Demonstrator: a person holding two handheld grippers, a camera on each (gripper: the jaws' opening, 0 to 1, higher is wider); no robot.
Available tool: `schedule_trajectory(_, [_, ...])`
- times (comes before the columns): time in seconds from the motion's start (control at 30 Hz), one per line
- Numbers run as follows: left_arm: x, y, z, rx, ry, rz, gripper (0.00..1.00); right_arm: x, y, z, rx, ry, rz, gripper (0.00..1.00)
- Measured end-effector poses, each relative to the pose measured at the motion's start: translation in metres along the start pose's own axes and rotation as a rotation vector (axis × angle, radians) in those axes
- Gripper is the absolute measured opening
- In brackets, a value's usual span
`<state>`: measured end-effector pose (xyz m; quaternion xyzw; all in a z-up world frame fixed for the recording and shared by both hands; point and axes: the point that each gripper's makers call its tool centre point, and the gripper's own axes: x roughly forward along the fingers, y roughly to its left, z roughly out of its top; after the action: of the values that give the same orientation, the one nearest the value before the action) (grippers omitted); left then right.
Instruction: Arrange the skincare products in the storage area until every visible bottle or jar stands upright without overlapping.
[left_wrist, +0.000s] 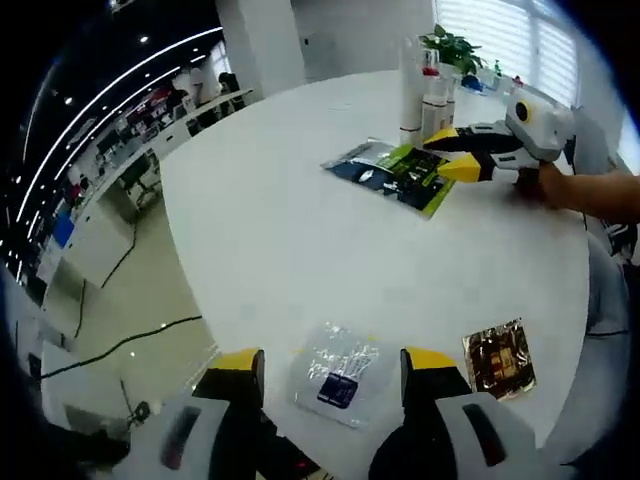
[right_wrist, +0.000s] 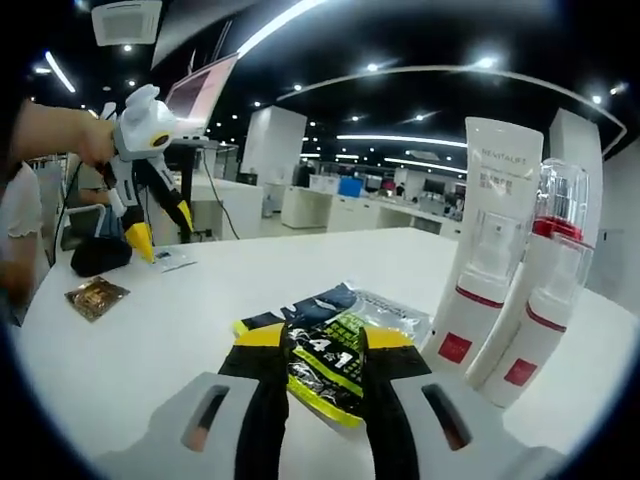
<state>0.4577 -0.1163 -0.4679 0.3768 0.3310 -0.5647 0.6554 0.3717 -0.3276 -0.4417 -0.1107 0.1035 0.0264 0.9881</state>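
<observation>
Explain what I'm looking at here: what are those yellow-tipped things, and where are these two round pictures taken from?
No robot here: a person holds a hand tool with two yellow-tipped fingers in each hand, and a fisheye camera rides on each tool. The left gripper view looks along the left gripper, open above a small clear sachet on the white table; a gold sachet lies beside it. The right gripper view looks along the right gripper, its fingers either side of a green and black packet; whether it grips is unclear. Two white bottles with red bands stand upright nearby. Each tool also appears in the other's picture.
</observation>
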Motion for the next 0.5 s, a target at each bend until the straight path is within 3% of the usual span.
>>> schedule_trajectory(0.1, [-0.002, 0.002, -0.011, 0.062, 0.070, -0.020, 0.56, -0.001, -0.001, -0.001, -0.003, 0.001, -0.002, 0.27])
schedule_trajectory(0.23, [-0.002, 0.005, 0.000, 0.107, 0.062, -0.041, 0.55, -0.003, 0.003, 0.001, -0.008, -0.002, 0.007, 0.27])
schedule_trajectory(0.33, [0.001, -0.001, -0.002, 0.188, 0.117, -0.102, 0.54, -0.004, 0.003, 0.001, -0.008, -0.002, 0.004, 0.27])
schedule_trajectory(0.43, [0.002, -0.014, -0.004, 0.186, 0.141, -0.186, 0.53, -0.006, 0.003, 0.000, -0.005, -0.004, 0.003, 0.26])
schedule_trajectory(0.5, [0.003, -0.012, -0.003, 0.188, 0.139, -0.194, 0.52, -0.008, 0.003, 0.001, -0.003, -0.009, 0.004, 0.26])
